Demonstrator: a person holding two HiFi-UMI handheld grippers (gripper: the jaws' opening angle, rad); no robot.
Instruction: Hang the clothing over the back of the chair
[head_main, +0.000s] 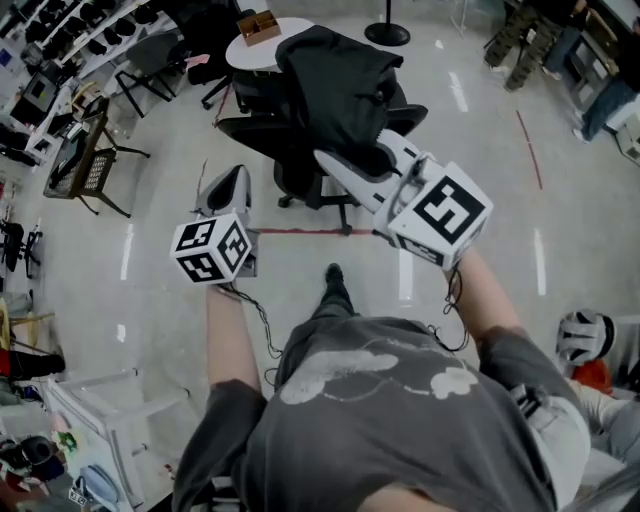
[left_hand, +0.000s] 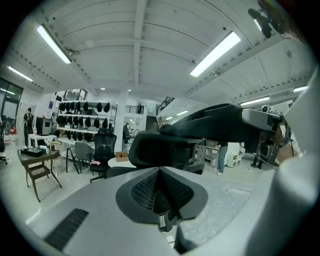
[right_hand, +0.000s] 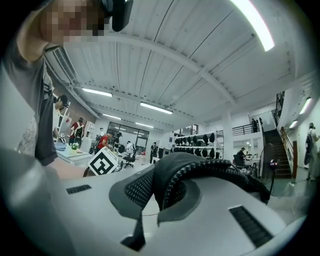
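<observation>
Right tool (right_hand: 159, 200) clamped tight on an edge of the black clothing (head_main: 335, 85), which lies draped over the back of the black office chair (head_main: 255, 128); left tool (left_hand: 162, 197) closed, empty, near the chair; brown box (head_main: 258, 24) on round tabletop (head_main: 245, 52) behind, contents unreadable.

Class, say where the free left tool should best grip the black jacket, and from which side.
Probably the jacket's loose near-left edge, approached from the left tool's own side: the right tool holds its zipper edge, and the fabric hangs slack over the chair.
</observation>
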